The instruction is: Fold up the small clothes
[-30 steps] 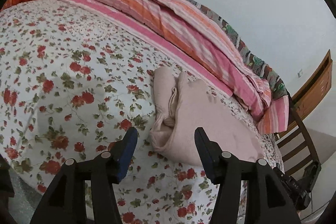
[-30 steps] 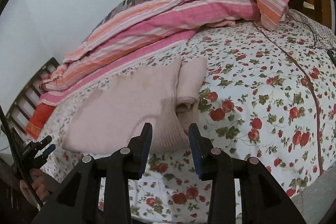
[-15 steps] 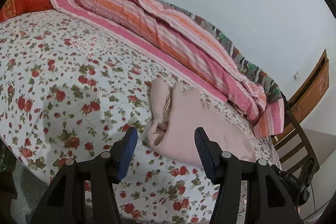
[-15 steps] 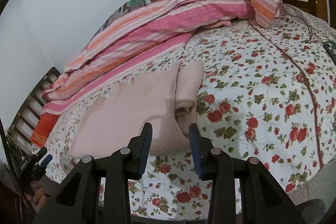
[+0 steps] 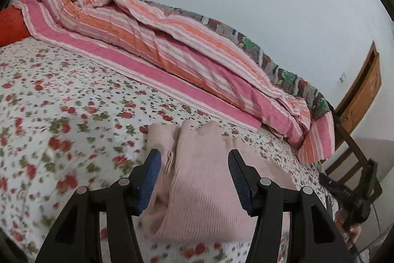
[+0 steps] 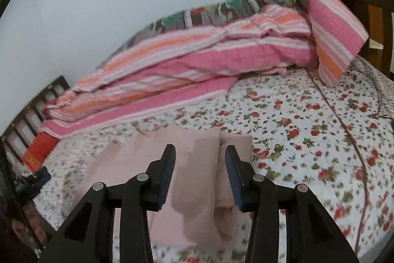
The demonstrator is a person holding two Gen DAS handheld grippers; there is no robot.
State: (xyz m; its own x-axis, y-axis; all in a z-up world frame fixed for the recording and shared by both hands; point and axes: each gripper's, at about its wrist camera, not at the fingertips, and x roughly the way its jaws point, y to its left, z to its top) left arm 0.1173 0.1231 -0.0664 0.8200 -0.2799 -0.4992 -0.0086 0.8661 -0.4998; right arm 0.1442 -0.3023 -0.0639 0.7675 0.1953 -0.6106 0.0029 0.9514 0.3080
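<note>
While both tools hang above the bed's near edge, left tool [image 5: 194, 179] spread, empty; right tool [image 6: 200, 176] opening, nothing gripped. Folded pink garment [image 5: 204, 179] lies below them on flowered sheet [image 5: 61, 100]. Beyond, striped quilt [image 5: 172, 46] heaped against wall.

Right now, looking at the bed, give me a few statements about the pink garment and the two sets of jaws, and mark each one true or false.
1. The pink garment lies on the floral bedsheet. True.
2. The left gripper is clamped on the garment. False: its jaws stand apart, empty, with the garment seen beyond them.
3. A striped pink and orange quilt is bunched along the wall side of the bed. True.
4. The right gripper holds a red sock. False: its jaws are opening, with nothing between them.
5. The garment hangs over the chair. False: it lies on the bed.
</note>
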